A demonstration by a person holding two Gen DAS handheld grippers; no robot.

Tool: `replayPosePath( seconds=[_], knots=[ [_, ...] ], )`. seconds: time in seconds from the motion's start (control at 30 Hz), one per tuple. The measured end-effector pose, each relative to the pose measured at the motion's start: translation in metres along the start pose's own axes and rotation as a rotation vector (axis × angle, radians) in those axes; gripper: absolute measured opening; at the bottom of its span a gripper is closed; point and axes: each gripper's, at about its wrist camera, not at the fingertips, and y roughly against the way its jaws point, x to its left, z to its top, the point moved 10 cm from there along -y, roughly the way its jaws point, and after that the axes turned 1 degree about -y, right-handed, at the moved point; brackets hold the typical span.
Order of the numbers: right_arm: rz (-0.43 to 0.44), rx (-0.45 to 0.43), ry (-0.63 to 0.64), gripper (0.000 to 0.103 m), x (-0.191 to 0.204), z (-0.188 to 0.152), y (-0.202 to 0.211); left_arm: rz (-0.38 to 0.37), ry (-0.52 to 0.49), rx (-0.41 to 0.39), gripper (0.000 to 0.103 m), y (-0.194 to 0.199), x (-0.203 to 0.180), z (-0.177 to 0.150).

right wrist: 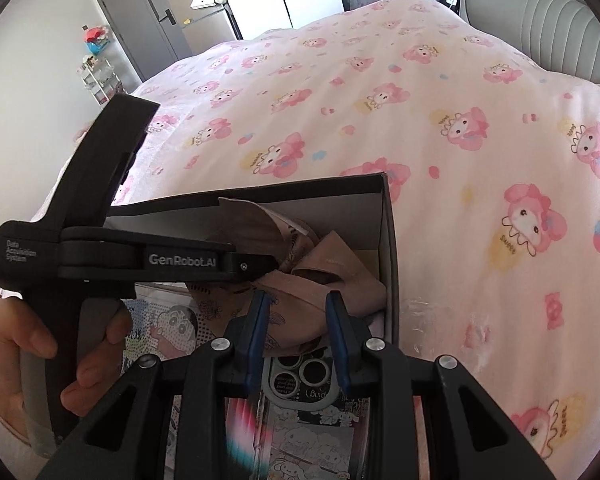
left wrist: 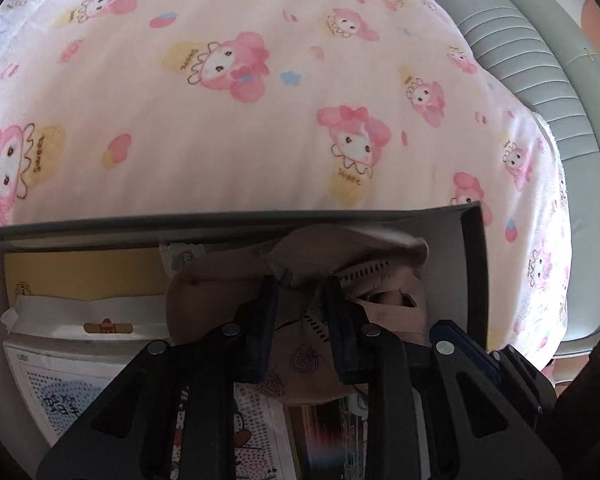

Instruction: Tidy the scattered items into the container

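A dark cardboard box point(left wrist: 474, 276) point(right wrist: 388, 240) lies on the pink printed bedspread and holds several items. Beige-pink face masks point(left wrist: 300, 356) point(right wrist: 332, 276) are piled at its far right end. My left gripper point(left wrist: 302, 300) is inside the box, its blue pads open either side of a mask, not squeezing it. My right gripper point(right wrist: 298, 320) hovers open over the box, above the masks and a phone case point(right wrist: 300, 376) with camera rings. The left gripper's body point(right wrist: 140, 256) shows in the right wrist view, held by a hand.
The box also holds a yellow card point(left wrist: 84, 276), a white packet point(left wrist: 84, 316) and cartoon dot-pattern sheets point(left wrist: 60, 396) point(right wrist: 168, 332). The bedspread point(right wrist: 420, 120) surrounds the box. A grey padded headboard point(left wrist: 532, 60) is at right. A fridge and door stand far off.
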Motion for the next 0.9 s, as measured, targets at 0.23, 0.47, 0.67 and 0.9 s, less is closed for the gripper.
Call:
replayPosePath(
  seconds=[0.23,0.47,0.67,0.9],
  knots=[
    [-0.055,-0.064,-0.024,0.038,-0.003,0.005,0.028,0.199,-0.182,-0.278,0.06,0.09,-0.022,-0.01],
    [-0.274,-0.352,0.037,0.076,0.008,0.035,0.137,0.332,-0.246,-0.557,0.093,0.203,-0.039,-0.028],
    [-0.312,-0.422,0.03,0.078,0.041,0.018,0.201,0.313,-0.149,-0.641,0.102,0.256,-0.039,-0.07],
    [-0.201,-0.356,-0.049,0.078,0.057,-0.04,0.206,0.338,-0.11,-0.673,0.102,0.274,-0.025,-0.125]
  ],
)
